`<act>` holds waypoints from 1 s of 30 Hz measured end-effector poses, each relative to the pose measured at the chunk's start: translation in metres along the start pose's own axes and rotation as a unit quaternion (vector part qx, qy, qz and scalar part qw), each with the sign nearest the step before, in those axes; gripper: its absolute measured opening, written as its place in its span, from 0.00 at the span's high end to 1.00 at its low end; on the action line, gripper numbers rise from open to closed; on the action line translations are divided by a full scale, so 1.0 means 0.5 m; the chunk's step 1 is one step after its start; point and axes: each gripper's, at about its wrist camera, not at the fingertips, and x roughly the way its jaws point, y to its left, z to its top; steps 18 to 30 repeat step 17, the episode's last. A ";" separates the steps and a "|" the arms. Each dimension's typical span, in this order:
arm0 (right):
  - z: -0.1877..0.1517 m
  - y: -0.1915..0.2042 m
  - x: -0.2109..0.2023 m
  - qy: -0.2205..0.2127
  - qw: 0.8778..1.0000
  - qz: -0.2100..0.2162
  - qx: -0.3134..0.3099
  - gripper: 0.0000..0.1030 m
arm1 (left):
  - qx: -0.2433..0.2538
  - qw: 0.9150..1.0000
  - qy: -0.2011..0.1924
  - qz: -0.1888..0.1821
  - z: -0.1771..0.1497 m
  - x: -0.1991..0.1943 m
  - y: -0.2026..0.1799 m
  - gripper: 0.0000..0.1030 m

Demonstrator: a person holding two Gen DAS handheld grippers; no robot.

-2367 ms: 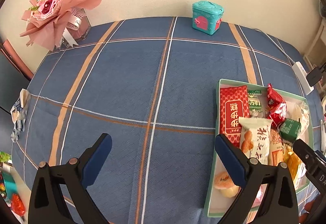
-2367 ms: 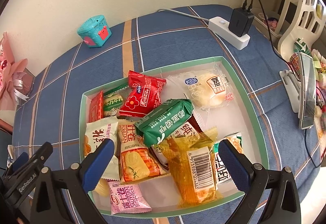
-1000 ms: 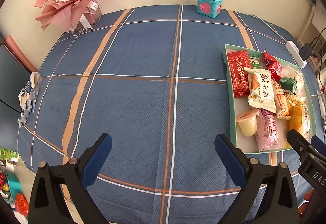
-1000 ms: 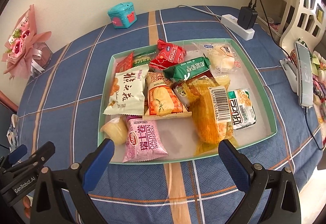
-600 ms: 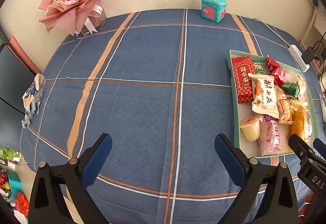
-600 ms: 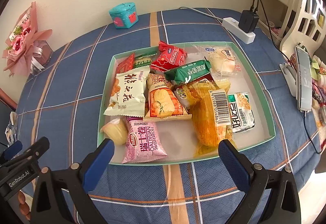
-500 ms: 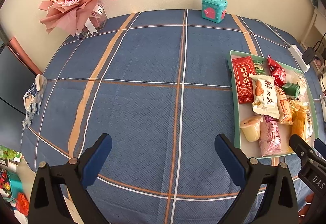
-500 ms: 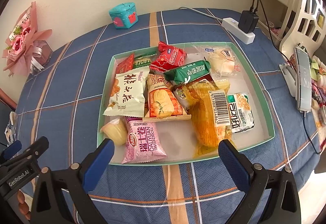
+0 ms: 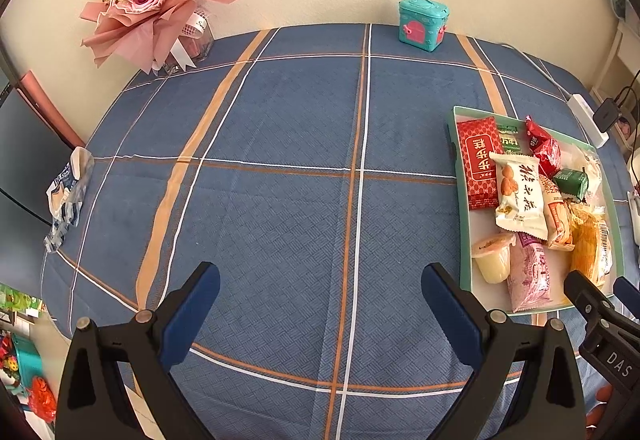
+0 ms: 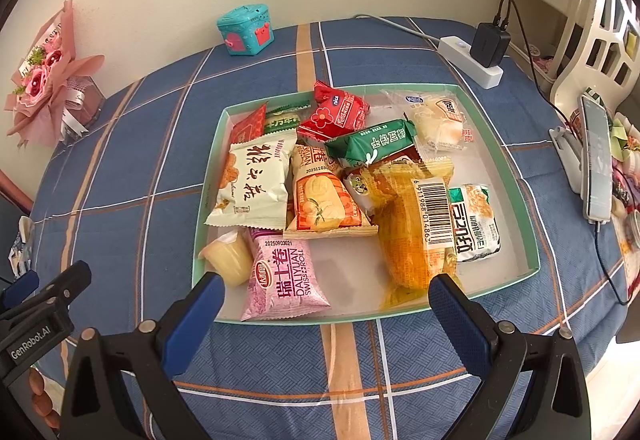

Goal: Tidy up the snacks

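Note:
A shallow green-rimmed tray (image 10: 532,268) (image 9: 456,168) lies on the blue plaid tablecloth, full of several wrapped snacks. Among them are a pink Swiss roll pack (image 10: 282,280), a white cake pack (image 10: 256,184), an orange packet with a barcode (image 10: 416,232), a green bar (image 10: 370,142) and a pale jelly cup (image 10: 226,258). My right gripper (image 10: 326,294) hovers open over the tray's near edge, holding nothing. My left gripper (image 9: 320,280) stands open above bare cloth, left of the tray, also holding nothing.
A teal toy box (image 9: 422,24) sits at the table's far edge, a pink bouquet (image 9: 156,0) at the far left. A power strip with a charger (image 10: 476,56) and a phone on a stand (image 10: 596,164) lie right of the tray. A crumpled wrapper (image 9: 66,196) rests at the left edge.
Both grippers have pulled back and up from the tray, so more of the table shows. The snacks have not moved. Both grippers stayed open.

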 end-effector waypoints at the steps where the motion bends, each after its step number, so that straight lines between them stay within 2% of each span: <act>1: 0.000 0.000 0.000 0.001 1.000 0.000 0.000 0.00 | 0.000 1.000 0.000 0.000 0.000 -0.001 0.000 0.02; 30: -0.001 0.001 0.001 0.001 1.000 0.000 0.000 0.00 | 0.000 1.000 -0.009 -0.003 0.000 -0.008 -0.001 0.02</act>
